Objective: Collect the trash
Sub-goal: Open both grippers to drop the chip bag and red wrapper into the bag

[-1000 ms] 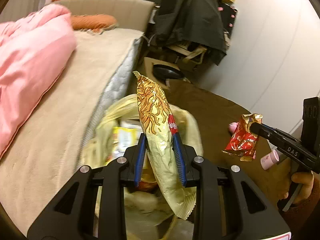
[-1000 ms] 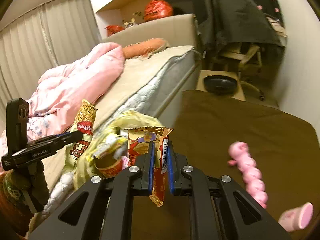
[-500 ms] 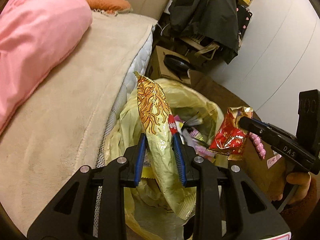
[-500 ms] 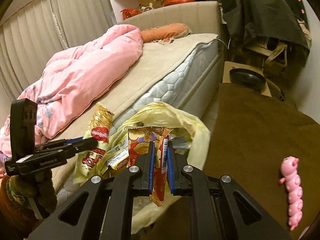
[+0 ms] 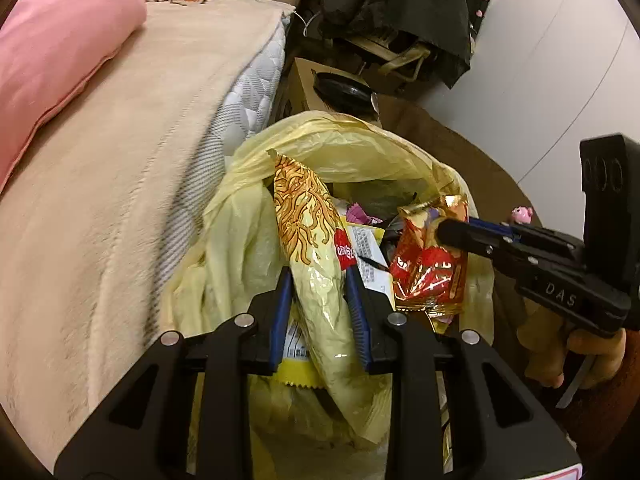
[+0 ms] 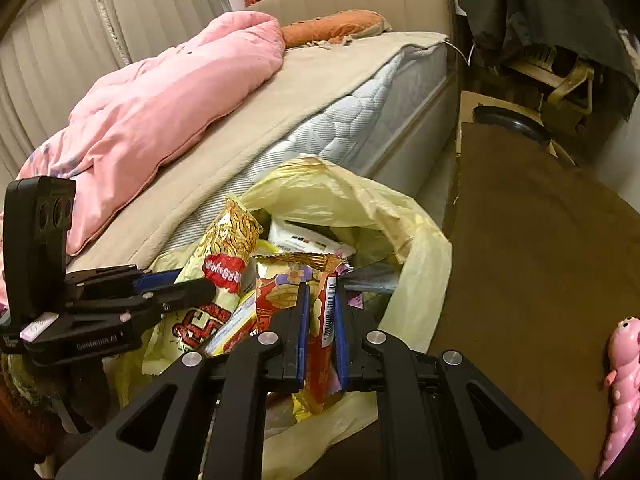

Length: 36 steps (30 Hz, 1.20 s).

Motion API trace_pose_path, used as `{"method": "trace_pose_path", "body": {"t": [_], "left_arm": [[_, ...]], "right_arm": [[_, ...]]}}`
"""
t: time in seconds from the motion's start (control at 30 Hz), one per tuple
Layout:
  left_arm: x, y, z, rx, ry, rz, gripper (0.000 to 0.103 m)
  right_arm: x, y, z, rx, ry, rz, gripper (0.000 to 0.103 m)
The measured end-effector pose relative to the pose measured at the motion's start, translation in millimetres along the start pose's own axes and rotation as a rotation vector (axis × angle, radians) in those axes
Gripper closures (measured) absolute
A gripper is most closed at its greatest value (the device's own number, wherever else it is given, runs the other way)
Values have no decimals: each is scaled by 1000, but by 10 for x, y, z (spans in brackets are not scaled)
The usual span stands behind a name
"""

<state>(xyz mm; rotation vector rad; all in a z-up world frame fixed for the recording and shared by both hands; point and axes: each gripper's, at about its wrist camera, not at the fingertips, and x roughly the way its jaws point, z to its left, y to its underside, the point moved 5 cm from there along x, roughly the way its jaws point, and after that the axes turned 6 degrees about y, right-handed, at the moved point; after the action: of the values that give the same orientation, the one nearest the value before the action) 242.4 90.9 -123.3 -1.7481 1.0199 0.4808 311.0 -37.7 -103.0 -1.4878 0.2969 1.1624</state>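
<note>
On the bed (image 6: 340, 92) lies a pink duvet (image 6: 168, 112), with an orange pillow (image 6: 332, 30) beyond it. Beside the bed, a brown carpet (image 6: 540, 240) carries a pink caterpillar toy (image 6: 622, 364).

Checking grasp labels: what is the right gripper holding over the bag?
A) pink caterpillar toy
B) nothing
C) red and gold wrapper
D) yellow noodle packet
C: the right gripper is clamped on the red and gold wrapper above the yellow trash bag; the yellow noodle packet sits in the left gripper.
</note>
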Motion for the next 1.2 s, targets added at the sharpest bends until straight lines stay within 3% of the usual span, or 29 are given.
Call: {"method": "trace_pose_path", "body": {"t": [0.63,1.2], "left_arm": [[245,-58,-17,79,-18,69,77],[119,-95,54,33,11,35,74]], "right_arm": [[159,88,-108,28,-4,35,91],[108,75,-78,43,36,15,91]]}}
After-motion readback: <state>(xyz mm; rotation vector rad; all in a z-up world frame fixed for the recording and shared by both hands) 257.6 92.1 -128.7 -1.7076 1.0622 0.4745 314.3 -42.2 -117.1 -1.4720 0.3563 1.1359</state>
